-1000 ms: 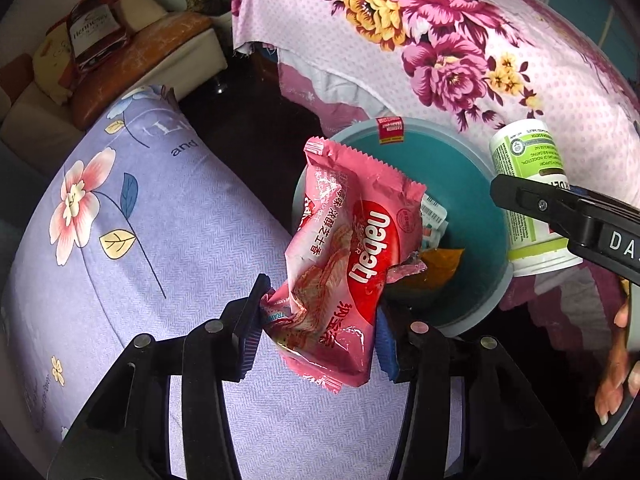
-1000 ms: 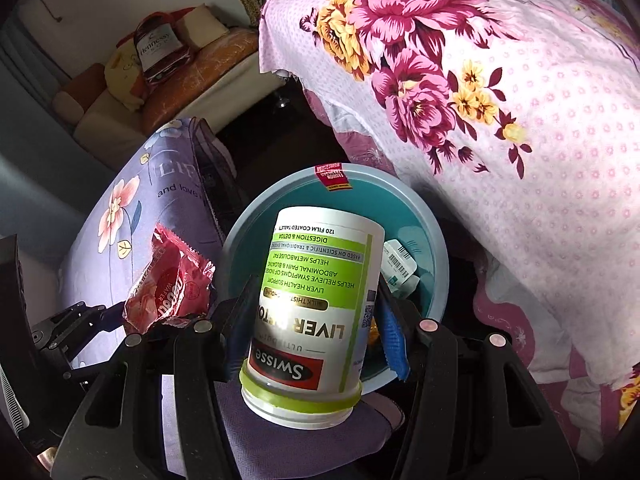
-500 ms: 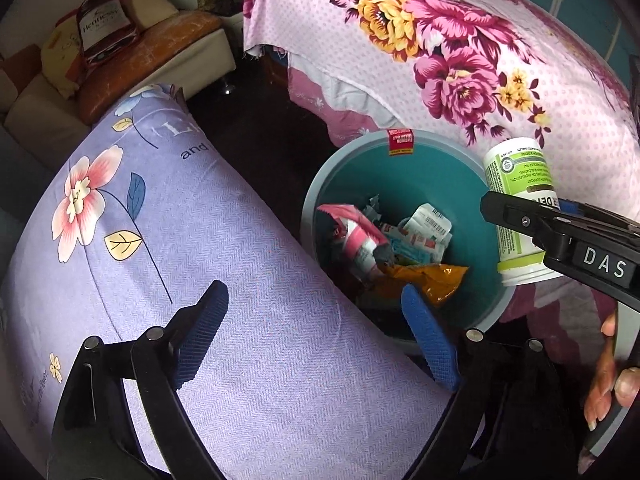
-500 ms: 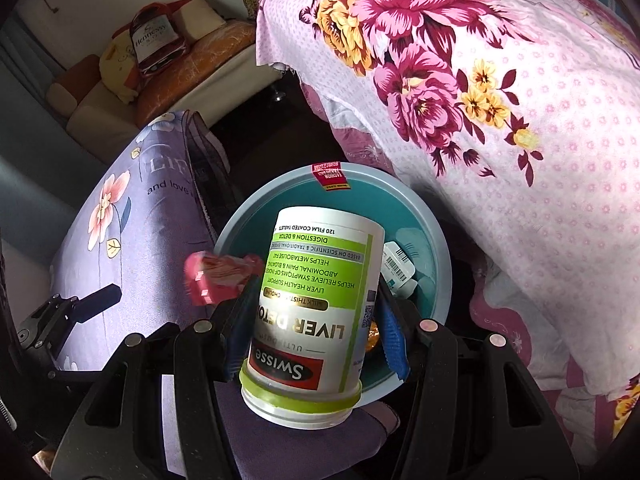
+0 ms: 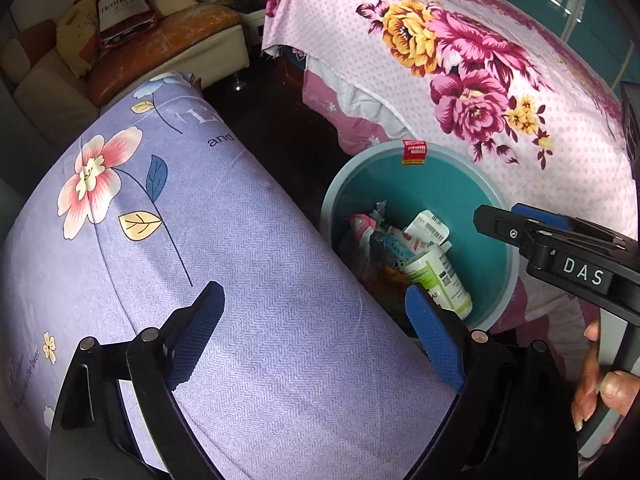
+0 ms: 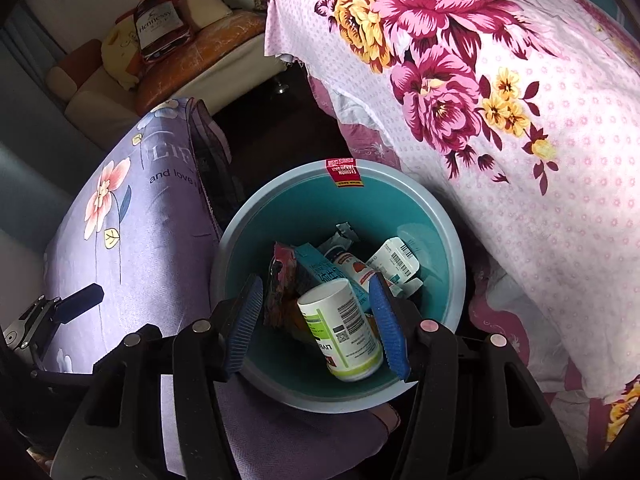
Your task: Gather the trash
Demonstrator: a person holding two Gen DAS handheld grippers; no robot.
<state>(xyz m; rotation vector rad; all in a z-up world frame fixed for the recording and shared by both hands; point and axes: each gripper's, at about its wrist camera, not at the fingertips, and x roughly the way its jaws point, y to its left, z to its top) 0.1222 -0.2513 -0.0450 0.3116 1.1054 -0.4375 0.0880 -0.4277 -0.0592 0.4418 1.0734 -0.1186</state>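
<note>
A teal trash bin (image 6: 452,240) stands on the floor between two covered pieces of furniture; it also shows in the left wrist view (image 5: 472,184). Inside lie the white and green supplement bottle (image 6: 340,328), also seen from the left wrist (image 5: 436,276), a pink snack wrapper (image 6: 282,276) and several other packets. My right gripper (image 6: 316,322) is open and empty just above the bin's near rim. My left gripper (image 5: 314,332) is open and empty over the lilac flowered cover (image 5: 200,240), left of the bin. The right gripper's side (image 5: 560,248) shows in the left wrist view.
A pink cover with large flowers (image 6: 520,120) drapes close on the bin's right. Dark floor (image 5: 272,120) runs behind the bin. A cream sofa with an orange cushion and a bottle-shaped pillow (image 5: 124,12) stands at the back left.
My left gripper opened and the pink wrapper fell into the bin. My right gripper then opened and the supplement bottle dropped in too. Both grippers are now empty.
</note>
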